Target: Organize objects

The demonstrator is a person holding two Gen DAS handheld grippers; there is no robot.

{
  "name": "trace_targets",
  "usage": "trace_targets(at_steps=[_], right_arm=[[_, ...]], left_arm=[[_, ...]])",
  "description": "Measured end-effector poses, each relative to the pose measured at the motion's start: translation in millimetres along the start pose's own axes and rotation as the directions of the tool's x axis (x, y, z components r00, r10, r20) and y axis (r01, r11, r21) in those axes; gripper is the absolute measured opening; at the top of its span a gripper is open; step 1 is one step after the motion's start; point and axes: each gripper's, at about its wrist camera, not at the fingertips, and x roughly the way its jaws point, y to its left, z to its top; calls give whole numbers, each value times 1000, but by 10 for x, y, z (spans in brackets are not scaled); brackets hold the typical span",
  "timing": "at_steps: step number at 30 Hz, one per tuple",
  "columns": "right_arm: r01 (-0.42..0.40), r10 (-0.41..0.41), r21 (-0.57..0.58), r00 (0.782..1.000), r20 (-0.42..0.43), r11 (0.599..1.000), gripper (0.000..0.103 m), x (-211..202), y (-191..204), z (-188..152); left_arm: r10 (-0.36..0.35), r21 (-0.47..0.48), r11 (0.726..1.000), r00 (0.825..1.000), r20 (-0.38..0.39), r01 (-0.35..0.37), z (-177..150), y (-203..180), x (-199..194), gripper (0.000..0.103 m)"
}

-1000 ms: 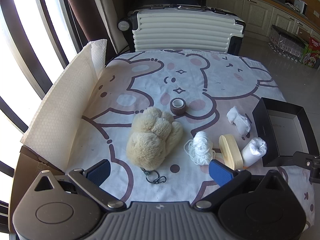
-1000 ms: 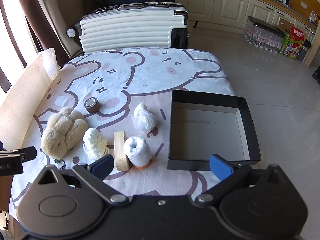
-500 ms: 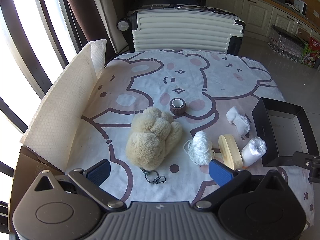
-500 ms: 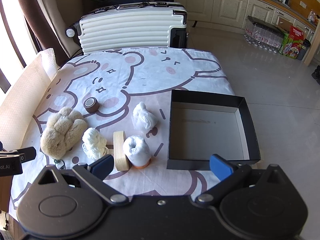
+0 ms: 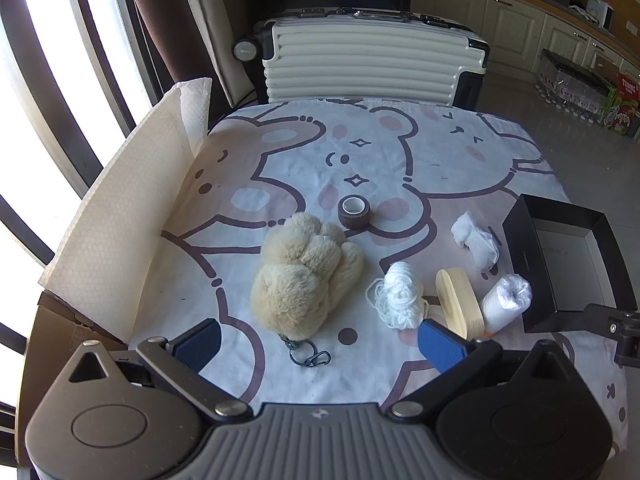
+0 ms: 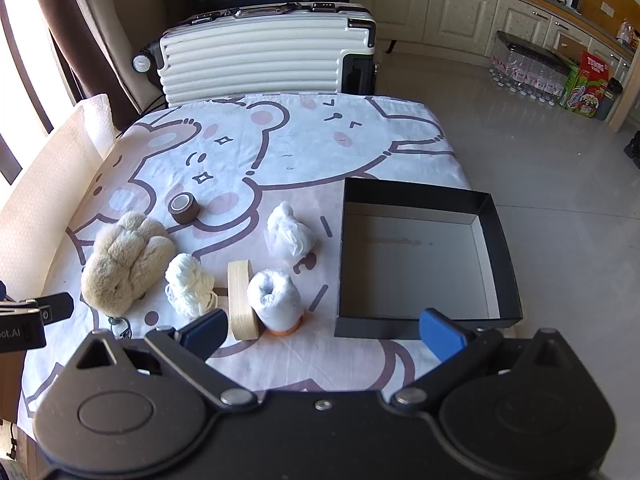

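Hovering both grippers, left gripper (image 5: 318,338) and right gripper (image 6: 324,330), jaws spread and empty, we're eyeing the plush toy (image 5: 304,276): light, squashy, pinching mid-body.

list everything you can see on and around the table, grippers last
plush toy: 1, beige, table left, keyring attached
tape roll: 1, brown, behind plush
string bundle: 1, white, right of plush
wooden oval piece: 1, pale, on edge beside string
wrapped roll: 1, white, orange base
crumpled bag: 1, white, left of box
box: 1, black, open, empty, table right
suitcase: 1, cream, behind table
left gripper: open, empty
right gripper: open, empty
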Motion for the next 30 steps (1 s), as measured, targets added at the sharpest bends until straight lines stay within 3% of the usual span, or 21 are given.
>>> trace_targets(at_steps=[30], right_arm=[[10, -10, 14, 1000, -3, 1000, 103, 0, -3, -3]], left_arm=[[-6, -9, 1000, 1000, -1, 6, 2, 9, -1, 103]])
